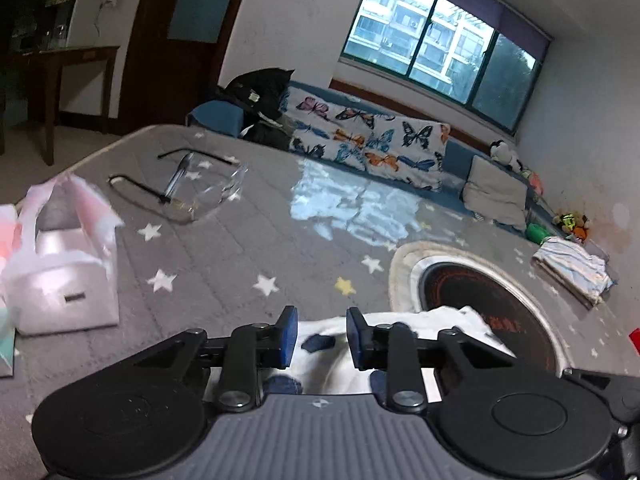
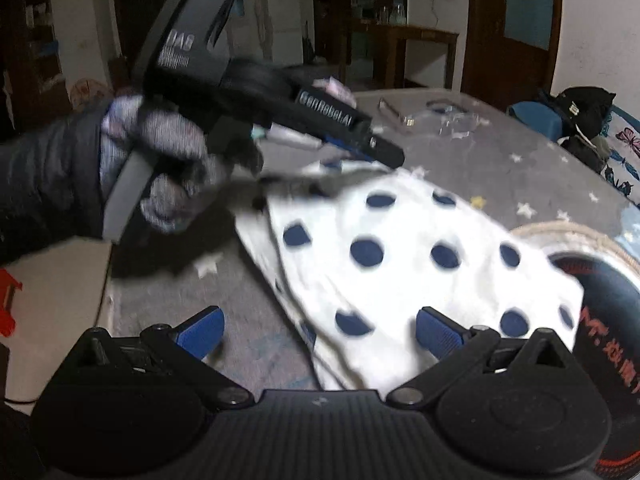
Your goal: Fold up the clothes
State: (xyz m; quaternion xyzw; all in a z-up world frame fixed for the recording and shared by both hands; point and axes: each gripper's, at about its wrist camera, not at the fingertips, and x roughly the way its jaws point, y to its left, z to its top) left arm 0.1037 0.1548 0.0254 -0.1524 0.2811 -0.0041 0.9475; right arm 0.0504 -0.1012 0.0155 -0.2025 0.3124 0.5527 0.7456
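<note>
Tissue box sits far left on the grey starred table cover, with clear glasses just beyond it. Left gripper hangs over the near edge of the white, navy-dotted cloth, its blue fingers partly apart and gripping nothing. Right gripper is spread wide above the same cloth, empty. Rightward lies a round black cooktop, partly under the cloth.

One polka-dot garment, one folded striped cloth, one pair of glasses, two white boxes.
</note>
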